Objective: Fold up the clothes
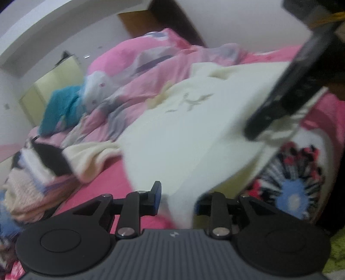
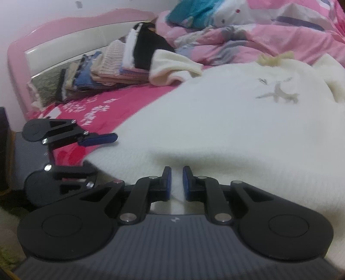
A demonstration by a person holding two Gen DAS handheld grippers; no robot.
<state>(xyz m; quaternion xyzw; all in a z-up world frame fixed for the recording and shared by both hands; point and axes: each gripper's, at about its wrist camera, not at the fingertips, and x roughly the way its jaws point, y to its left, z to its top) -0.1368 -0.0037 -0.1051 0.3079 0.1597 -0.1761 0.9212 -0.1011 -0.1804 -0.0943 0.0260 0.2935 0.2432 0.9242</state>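
Cream knit fills the lower middle of both wrist views: a white sweater (image 2: 215,129) lies spread over the pink bedsheet (image 2: 129,97). At the bottom centre of the right wrist view, the right gripper (image 2: 177,183) has its blue pads close together, clamped on a pinch of the sweater's near edge. Left of centre in that view the left gripper (image 2: 94,150) shows side-on, its jaws standing apart at the sweater's left edge, one blue finger (image 2: 99,137) lying clear above the fabric. In the left wrist view, blurred cloth lies between those parted jaws; whether either pad touches it I cannot tell. Farther up, a small grey embroidered motif (image 2: 278,93) sits on the sweater's chest, right of centre. One sleeve (image 2: 172,66) trails toward a stack of folded clothes (image 2: 112,64) in the upper left, against the pink headboard (image 2: 64,28). A rumpled pink quilt (image 2: 269,32) fills the upper right, with a teal garment (image 2: 189,10) on it at the top edge
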